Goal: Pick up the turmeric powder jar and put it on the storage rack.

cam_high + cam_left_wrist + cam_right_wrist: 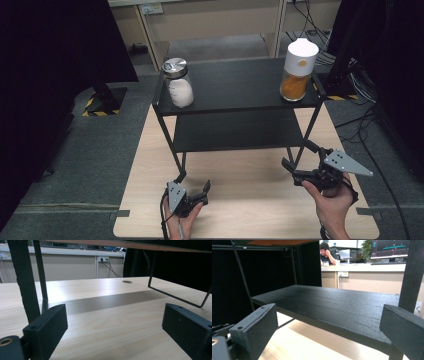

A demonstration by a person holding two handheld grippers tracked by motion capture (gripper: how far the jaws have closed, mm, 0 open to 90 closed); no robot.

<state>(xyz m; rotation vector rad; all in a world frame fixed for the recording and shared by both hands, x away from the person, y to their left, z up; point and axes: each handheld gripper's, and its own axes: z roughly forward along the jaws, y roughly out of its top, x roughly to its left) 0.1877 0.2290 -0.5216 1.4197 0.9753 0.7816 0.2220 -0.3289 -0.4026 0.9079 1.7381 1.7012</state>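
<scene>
A black two-tier shelf point(240, 85) stands on the light wooden table point(245, 210). On its top board sit a glass jar of white powder with a metal lid point(177, 82) at the left and a jar of orange contents with a white cap point(298, 70) at the right. My left gripper point(192, 182) rests low on the table before the shelf's front left leg, open and empty point(115, 322). My right gripper point(300, 157) is held by the front right leg, open and empty, facing the lower board point(329, 302).
Black curtains hang at both sides, with stand bases on the grey floor point(102, 102). Cables point(365, 135) trail at the right. Beyond the shelf a person sits at a desk point(328, 253). Bare tabletop lies between the two grippers.
</scene>
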